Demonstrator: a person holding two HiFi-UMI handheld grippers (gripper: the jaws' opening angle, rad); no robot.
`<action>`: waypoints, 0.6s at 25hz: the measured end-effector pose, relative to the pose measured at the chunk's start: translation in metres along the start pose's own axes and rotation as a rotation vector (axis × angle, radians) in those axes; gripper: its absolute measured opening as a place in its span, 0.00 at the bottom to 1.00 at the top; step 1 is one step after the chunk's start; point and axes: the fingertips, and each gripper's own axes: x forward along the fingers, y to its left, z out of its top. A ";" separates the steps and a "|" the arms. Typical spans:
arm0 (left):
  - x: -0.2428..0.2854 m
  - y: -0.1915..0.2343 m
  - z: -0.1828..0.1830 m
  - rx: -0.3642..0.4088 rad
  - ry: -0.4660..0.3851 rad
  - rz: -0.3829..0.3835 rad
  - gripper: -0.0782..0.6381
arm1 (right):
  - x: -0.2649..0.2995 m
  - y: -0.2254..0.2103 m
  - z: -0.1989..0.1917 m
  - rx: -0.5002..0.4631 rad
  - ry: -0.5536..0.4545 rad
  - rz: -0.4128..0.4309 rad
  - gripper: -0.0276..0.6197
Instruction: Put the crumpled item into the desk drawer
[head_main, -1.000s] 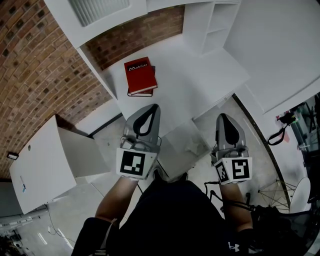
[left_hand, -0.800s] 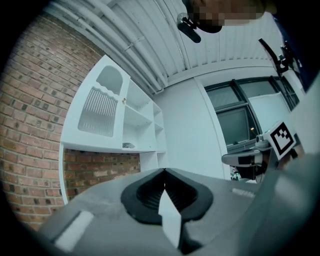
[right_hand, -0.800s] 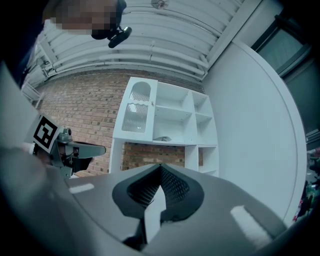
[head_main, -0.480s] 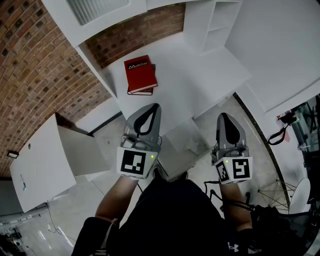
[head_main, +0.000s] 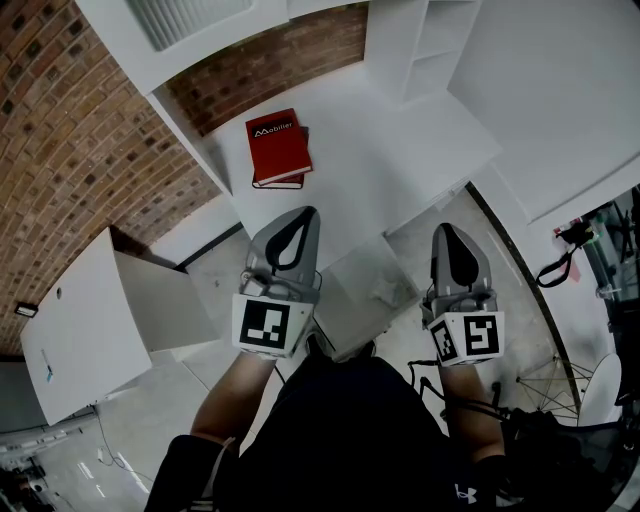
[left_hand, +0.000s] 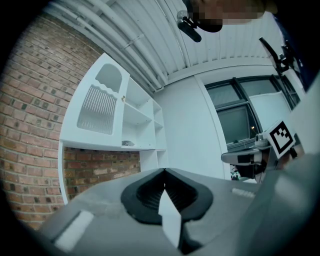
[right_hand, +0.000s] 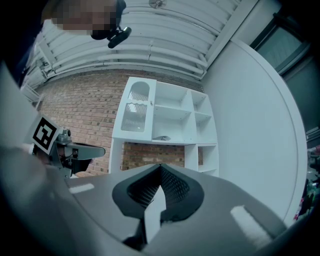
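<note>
The white desk (head_main: 400, 150) lies ahead, and its drawer (head_main: 352, 318) stands pulled out between my two grippers. A pale, crumpled-looking patch (head_main: 386, 290) shows inside the drawer; it is too faint to tell more. My left gripper (head_main: 301, 216) is shut and empty, hovering over the desk's front edge left of the drawer. My right gripper (head_main: 447, 232) is shut and empty to the drawer's right, above the floor. In the left gripper view the left gripper (left_hand: 164, 171) has its jaws closed tip to tip, as does the right gripper (right_hand: 160, 166) in the right gripper view.
A red book (head_main: 279, 150) lies on the desk near the brick wall (head_main: 70, 150). A white shelf unit (right_hand: 165, 120) rises behind the desk, with a small grey object (right_hand: 161, 137) on one shelf. A white cabinet (head_main: 75, 335) stands at the left, a chair base (head_main: 590, 390) at the right.
Both grippers stay where they were. The small green lights seen on them half a second ago no longer show. The view has shifted very slightly.
</note>
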 end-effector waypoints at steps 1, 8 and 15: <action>0.000 -0.001 0.000 -0.001 0.001 0.000 0.11 | 0.000 0.000 0.000 0.000 0.000 0.002 0.05; -0.001 -0.005 -0.001 0.003 0.007 0.000 0.11 | -0.003 0.001 -0.001 0.000 -0.001 0.010 0.05; -0.002 -0.010 -0.003 0.006 0.016 -0.004 0.11 | -0.007 -0.002 -0.002 0.006 -0.002 0.008 0.05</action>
